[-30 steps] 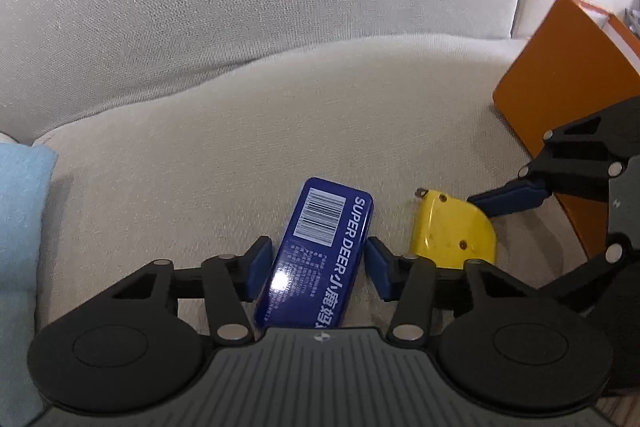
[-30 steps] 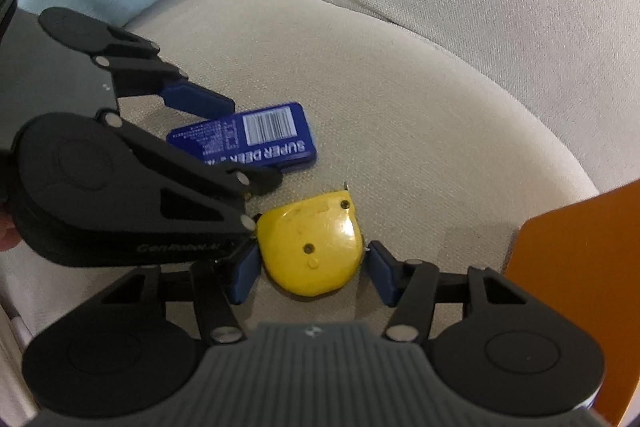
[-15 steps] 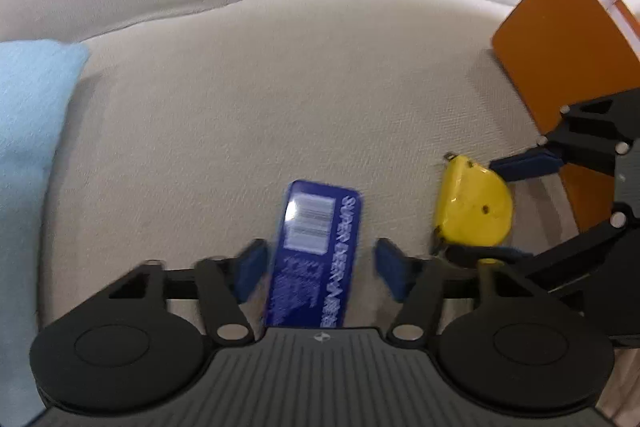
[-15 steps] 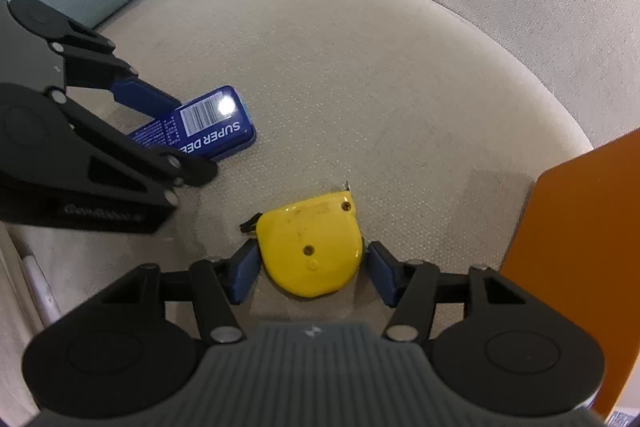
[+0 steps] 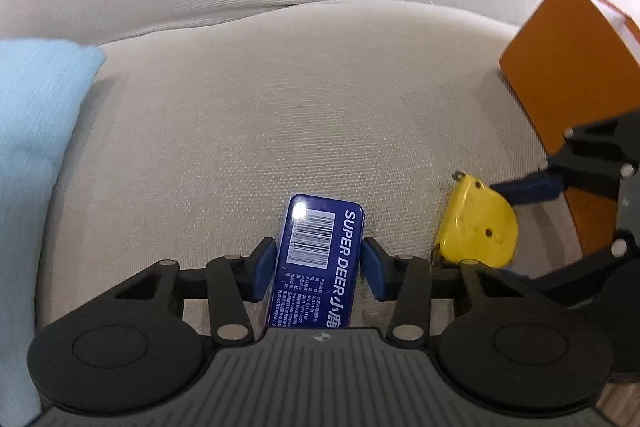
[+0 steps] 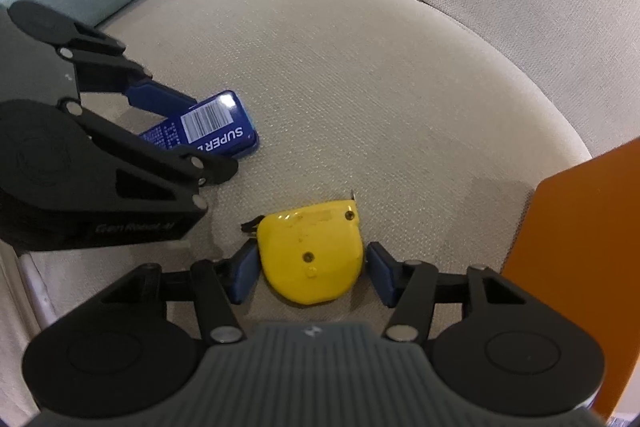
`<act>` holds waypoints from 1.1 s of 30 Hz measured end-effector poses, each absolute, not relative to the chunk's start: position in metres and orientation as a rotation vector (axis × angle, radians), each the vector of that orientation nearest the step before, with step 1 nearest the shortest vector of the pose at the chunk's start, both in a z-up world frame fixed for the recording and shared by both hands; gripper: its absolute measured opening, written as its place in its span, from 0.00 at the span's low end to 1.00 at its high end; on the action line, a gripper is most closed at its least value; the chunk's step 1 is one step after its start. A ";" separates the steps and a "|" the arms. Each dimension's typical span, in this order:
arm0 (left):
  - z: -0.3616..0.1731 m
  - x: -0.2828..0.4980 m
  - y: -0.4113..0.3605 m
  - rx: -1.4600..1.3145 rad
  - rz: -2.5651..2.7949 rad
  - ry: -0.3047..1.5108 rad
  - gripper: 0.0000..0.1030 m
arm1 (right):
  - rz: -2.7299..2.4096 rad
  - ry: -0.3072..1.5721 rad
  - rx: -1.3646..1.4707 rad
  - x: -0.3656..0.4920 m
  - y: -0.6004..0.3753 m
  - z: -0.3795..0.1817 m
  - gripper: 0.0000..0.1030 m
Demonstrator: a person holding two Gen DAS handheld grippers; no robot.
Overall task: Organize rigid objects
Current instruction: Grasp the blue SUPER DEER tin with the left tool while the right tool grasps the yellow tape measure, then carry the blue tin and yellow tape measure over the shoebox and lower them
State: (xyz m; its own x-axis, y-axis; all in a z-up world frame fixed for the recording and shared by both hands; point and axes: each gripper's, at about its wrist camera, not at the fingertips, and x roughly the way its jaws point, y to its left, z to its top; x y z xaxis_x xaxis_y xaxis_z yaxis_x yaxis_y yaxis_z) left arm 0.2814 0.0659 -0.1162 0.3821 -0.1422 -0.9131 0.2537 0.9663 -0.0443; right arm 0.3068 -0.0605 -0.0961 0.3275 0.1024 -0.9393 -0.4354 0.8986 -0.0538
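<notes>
Left tongs [image 5: 318,267] pointing steeply down at a beige sofa seat cushion [image 5: 304,115]; blue tin [image 5: 320,259] with barcode and "SUPER DEER" lettering lies flat on the cushion between the two blue pads; jaws have just been closing, pads now right at both long edges of the tin, looks like contact on both sides, tin gripped. Right tongs [image 6: 308,273] also pointing down, straddling the yellow tape measure [image 6: 310,255], which lies flat on the same cushion; jaws have just been closing a little; left pad looks touching the casing, right pad close with a thin gap visible; cannot tell if it is firmly gripped. In the right wrist view the tin sits up and to the left of the tape measure, apart from it, left tongs over it. Light blue pillow [image 5: 36,131] at the left edge of the seat; orange box [image 5: 576,67] standing at the right, near the tape measure.
</notes>
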 end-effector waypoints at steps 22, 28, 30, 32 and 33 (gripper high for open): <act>-0.038 0.216 0.061 -0.060 -0.283 1.046 0.48 | 0.342 1.048 -0.286 0.250 -0.077 -0.027 0.57; 0.004 0.204 0.035 -0.038 -0.362 0.976 0.48 | 0.326 0.960 -0.269 0.224 -0.096 0.009 0.57; 0.015 0.202 0.024 -0.032 -0.399 0.957 0.48 | 0.321 0.938 -0.265 0.217 -0.106 0.020 0.57; 0.028 0.201 0.011 -0.035 -0.443 0.941 0.48 | 0.318 0.925 -0.254 0.210 -0.120 0.033 0.57; 0.033 0.202 0.004 -0.038 -0.467 0.934 0.48 | 0.317 0.922 -0.248 0.206 -0.128 0.039 0.57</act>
State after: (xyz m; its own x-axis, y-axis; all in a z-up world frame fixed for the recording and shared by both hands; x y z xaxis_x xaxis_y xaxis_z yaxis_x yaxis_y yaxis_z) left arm 0.2019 0.0040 0.0332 0.5027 -0.4022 -0.7652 0.3701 0.9001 -0.2299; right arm 0.2064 -0.1277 0.0393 0.5635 0.1608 -0.8103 -0.3711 0.9256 -0.0744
